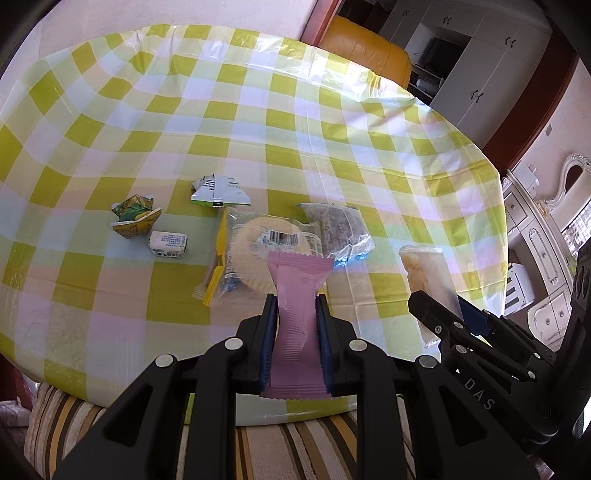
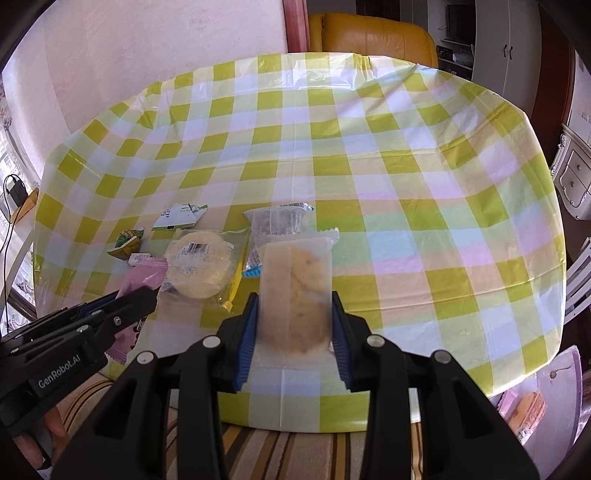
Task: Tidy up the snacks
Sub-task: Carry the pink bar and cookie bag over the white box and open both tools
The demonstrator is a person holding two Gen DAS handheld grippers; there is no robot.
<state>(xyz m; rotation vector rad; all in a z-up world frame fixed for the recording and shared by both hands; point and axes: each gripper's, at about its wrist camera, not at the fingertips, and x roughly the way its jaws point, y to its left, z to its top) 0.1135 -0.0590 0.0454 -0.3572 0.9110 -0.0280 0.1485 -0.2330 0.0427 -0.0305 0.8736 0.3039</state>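
Holding a pink packet [image 1: 297, 325] in my left gripper [image 1: 296, 306], my right gripper [image 2: 294, 306] clamps a cloudy packet [image 2: 295, 291], probably a cookie, above the table [image 2: 406, 184].

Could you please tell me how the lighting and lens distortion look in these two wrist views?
Left wrist view: fisheye bends the checked tablecloth into curves, corners go black, daylight glares off its plastic wrinkles; the pink packet is sharp. Right wrist view: the same bowing and dark corners, softer even light; the frosted cookie packet looks hazy, the far armchair stays clear.

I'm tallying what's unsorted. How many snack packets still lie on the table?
5: green wrapper, white packet, torn packet, round cake, dark packet. More may hide behind the grippers.
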